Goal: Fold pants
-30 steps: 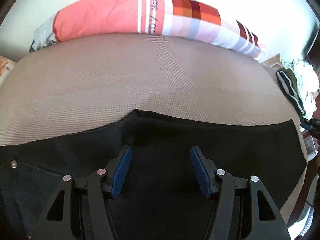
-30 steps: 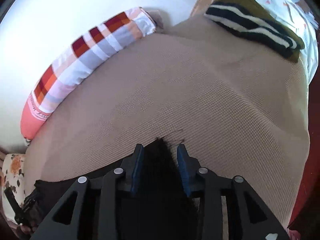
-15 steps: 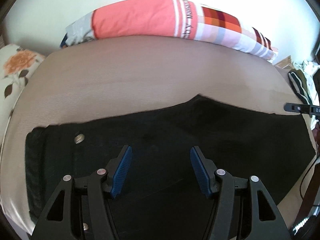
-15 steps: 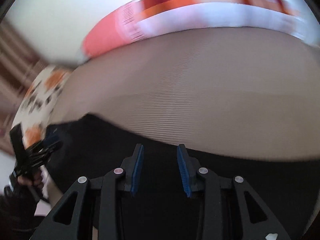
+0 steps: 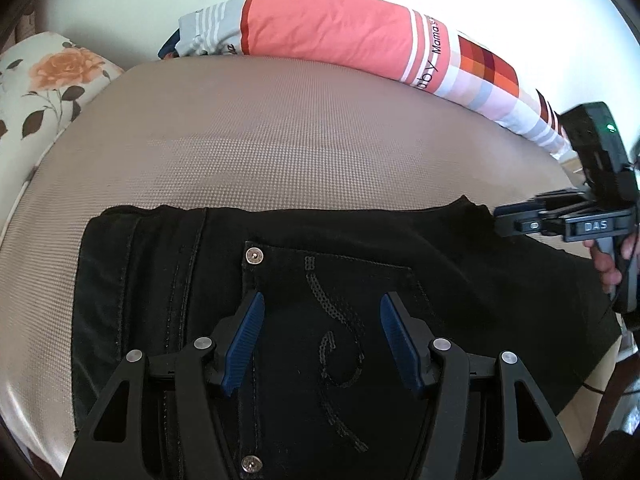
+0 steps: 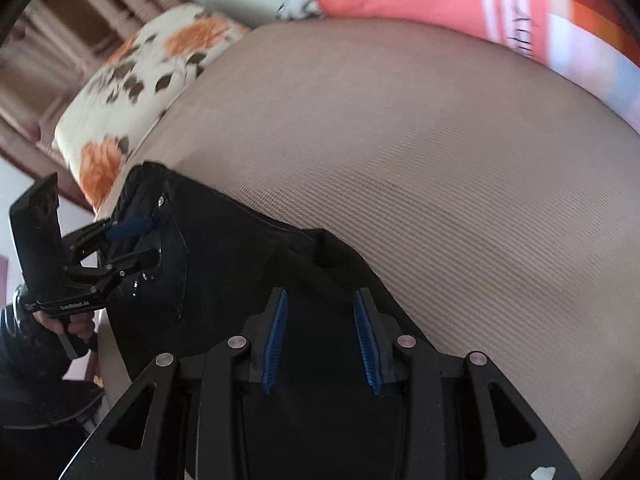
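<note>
Black pants point(image 5: 340, 248) lie across a beige mattress point(image 5: 280, 140), waistband at the left, the back pocket with a sequin swirl facing up. My left gripper point(image 5: 322, 300) hovers open over that pocket, nothing between its blue pads. In the right wrist view it point(image 6: 148, 242) sits over the waistband corner. My right gripper point(image 6: 320, 294) has its pads a narrow gap apart, and a ridge of the pants point(image 6: 240, 248) runs up into that gap. The left wrist view shows the right gripper point(image 5: 500, 222) above the pants' right part, near the crotch point.
A long coral and checked pillow point(image 5: 340, 32) lies along the mattress's far edge by a white wall. A floral pillow point(image 5: 48, 76) sits at the far left corner. A hand point(image 5: 608, 268) holds the right gripper's handle at the right edge.
The left gripper slid left along the pants, from the plain middle to the back pocket. The right gripper swept left from the far end toward the waist and rolled, with black fabric still between its pads.
</note>
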{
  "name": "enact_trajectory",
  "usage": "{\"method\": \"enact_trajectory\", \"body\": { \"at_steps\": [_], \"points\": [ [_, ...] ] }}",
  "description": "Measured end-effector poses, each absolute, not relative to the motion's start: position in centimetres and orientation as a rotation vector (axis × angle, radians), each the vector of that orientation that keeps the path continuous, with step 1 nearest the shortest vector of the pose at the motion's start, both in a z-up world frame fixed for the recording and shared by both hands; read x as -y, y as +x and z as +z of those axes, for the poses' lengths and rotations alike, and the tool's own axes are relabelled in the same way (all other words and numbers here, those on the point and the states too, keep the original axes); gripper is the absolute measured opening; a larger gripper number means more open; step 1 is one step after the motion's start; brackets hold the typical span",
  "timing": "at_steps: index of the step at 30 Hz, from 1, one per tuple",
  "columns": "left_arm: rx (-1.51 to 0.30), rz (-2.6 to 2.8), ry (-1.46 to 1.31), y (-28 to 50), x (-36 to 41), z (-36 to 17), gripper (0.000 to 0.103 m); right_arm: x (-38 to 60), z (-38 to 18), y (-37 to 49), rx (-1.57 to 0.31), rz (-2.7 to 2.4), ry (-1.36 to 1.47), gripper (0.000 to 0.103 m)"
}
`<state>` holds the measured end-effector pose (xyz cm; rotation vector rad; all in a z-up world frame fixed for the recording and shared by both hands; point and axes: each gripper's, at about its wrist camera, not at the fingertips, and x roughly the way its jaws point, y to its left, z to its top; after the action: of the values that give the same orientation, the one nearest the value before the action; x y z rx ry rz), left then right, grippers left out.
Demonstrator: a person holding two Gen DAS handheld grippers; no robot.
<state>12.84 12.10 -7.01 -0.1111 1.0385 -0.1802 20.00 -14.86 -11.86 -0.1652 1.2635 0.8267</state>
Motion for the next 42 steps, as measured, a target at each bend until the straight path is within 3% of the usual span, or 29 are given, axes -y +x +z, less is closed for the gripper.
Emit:
{"method": "enact_trajectory", "body": {
  "at_steps": [5, 9, 13, 16, 21, 29, 31, 42],
  "points": [
    [-1.031, -0.194, -0.093, 12.8, -12.0, -7.0, 0.061, 13.2, -13.0, 20.9, -1.295, 0.881, -0.188, 0.033],
    [-1.028, -0.197, -0.102, 12.9, -12.1, -7.0, 0.061, 12.6, -12.9, 20.7, -1.289, 0.918, -0.169, 0.02],
    [-1.023, -0.196, -0.105, 13.0, -12.1, -7.2, 0.061, 12.8, -13.3, 21.1, -1.289, 0.914, -0.163, 0.019],
    [-1.024, -0.189, -0.089, 12.9, -11.9, -7.1, 0.061, 13.1, -12.6, 21.0, -1.244, 0.894, -0.139, 0.007],
    [-1.019, -0.18, -0.113, 13.4, -12.1, -7.0, 0.061, 12.8, -10.9, 20.7, -1.16, 0.841, -0.169, 0.005],
    [-1.019, -0.173, -0.061, 14.0, -11.6, -7.8, 0.061, 12.4, -13.2, 21.3, -1.162, 0.755, -0.193, 0.009],
    [-1.019, -0.161, -0.028, 14.2, -11.0, -7.9, 0.061, 12.6, -12.9, 21.3, -1.167, 0.729, -0.183, 0.025],
    [-0.962, -0.263, -0.011, 13.7, -7.0, -4.5, 0.061, 20.0, -7.8, 15.7, -1.073, 0.511, -0.08, 0.026]
  ]
}}
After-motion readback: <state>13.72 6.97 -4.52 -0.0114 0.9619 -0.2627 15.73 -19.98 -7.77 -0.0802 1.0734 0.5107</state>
